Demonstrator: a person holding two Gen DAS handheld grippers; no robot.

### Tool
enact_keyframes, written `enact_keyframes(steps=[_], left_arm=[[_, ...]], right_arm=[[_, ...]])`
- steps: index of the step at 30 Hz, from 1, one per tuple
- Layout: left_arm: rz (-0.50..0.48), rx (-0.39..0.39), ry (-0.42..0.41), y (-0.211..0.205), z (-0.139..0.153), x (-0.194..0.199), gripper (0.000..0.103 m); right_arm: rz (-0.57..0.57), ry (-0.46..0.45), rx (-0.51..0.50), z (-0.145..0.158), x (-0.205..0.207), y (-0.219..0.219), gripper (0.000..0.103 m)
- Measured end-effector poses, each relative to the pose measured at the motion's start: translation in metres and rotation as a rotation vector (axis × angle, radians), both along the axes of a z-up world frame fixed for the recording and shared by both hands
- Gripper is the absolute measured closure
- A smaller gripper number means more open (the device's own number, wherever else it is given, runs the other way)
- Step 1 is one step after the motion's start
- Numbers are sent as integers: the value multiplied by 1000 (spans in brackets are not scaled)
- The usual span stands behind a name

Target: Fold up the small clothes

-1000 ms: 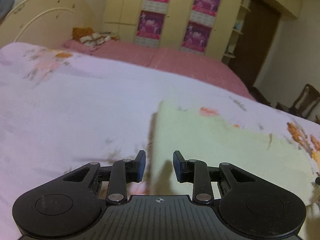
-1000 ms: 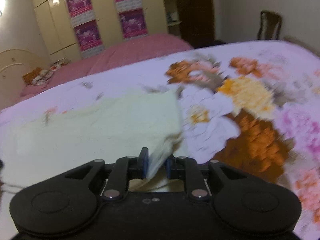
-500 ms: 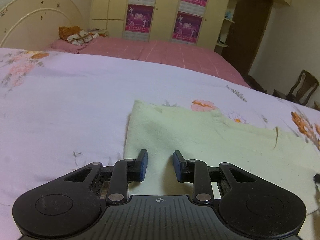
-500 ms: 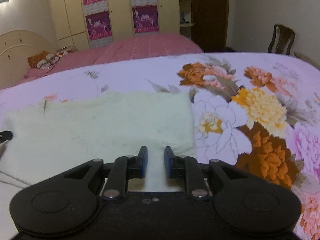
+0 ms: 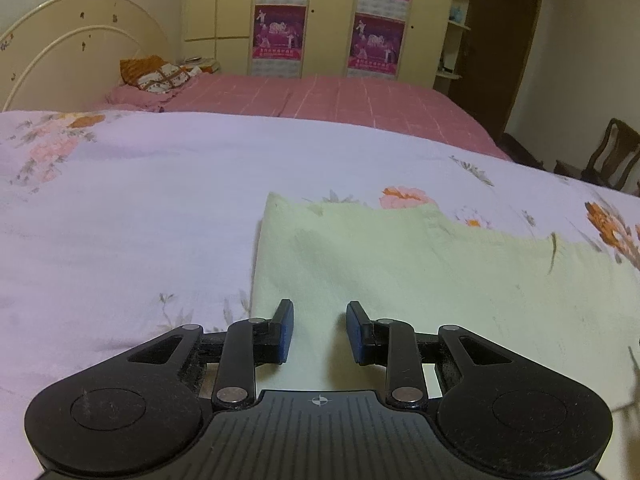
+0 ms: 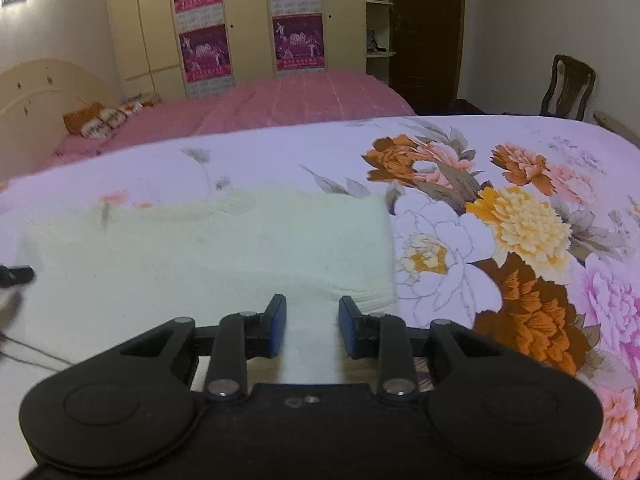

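Note:
A pale yellow-green cloth lies flat on the floral bedsheet, folded over itself. My left gripper hangs over the cloth's near left corner, open, with nothing pinched between its blue pads. In the right wrist view the same cloth shows its right end. My right gripper hovers over the near right corner; its jaws are opening and the cloth lies under the gap, not pressed by the pads. The tip of the left gripper shows at the left edge of that view.
A second bed with a pink cover stands behind, with a cushion at its cream headboard. A wardrobe with posters lines the back wall. A wooden chair stands to the right beside a dark door.
My right gripper let go of the cloth's corner it held pinched and lifted, and its jaws widened. The cloth settled flat. The left gripper shifted sideways over the cloth's left corner.

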State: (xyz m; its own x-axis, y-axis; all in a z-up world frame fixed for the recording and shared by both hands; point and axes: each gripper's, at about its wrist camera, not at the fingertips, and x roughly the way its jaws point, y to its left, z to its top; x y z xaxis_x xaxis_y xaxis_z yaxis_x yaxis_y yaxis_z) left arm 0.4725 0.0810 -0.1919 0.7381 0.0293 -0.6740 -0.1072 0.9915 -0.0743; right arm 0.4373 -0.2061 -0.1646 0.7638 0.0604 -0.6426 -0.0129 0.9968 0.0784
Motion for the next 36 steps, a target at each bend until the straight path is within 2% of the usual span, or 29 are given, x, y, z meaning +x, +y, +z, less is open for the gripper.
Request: enact_keyframes(steps=[2, 3, 4, 7, 11, 16, 19, 21, 30, 36], left_arm=[[-11, 6, -2, -4, 5, -7, 59], [-19, 6, -5, -7, 9, -12, 39], [-26, 12, -18, -11, 12, -18, 30], [-76, 53, -44, -27, 23, -32, 30], [-125, 27, -24, -43, 26, -48, 30], [-163, 35, 28, -56, 13, -71, 30], [-157, 37, 60, -50, 1, -82, 30], [-163, 71, 49, -47, -3, -92, 30], [-127, 75, 89, -29, 6, -122, 29], [-171, 79, 78, -36, 19, -140, 29]], right_arm=[[28, 6, -7, 1, -4, 10, 73], [42, 10, -10, 1, -6, 15, 73], [55, 12, -12, 1, -8, 20, 73], [77, 20, -4, 2, -11, 32, 73], [122, 30, -2, 3, -20, 49, 73], [192, 53, -45, -2, -39, 63, 72], [221, 87, -99, -12, -50, 63, 71], [209, 84, -125, -17, -58, 57, 70], [95, 96, -182, -16, -91, 24, 65], [85, 105, -133, -7, -112, 29, 65]])
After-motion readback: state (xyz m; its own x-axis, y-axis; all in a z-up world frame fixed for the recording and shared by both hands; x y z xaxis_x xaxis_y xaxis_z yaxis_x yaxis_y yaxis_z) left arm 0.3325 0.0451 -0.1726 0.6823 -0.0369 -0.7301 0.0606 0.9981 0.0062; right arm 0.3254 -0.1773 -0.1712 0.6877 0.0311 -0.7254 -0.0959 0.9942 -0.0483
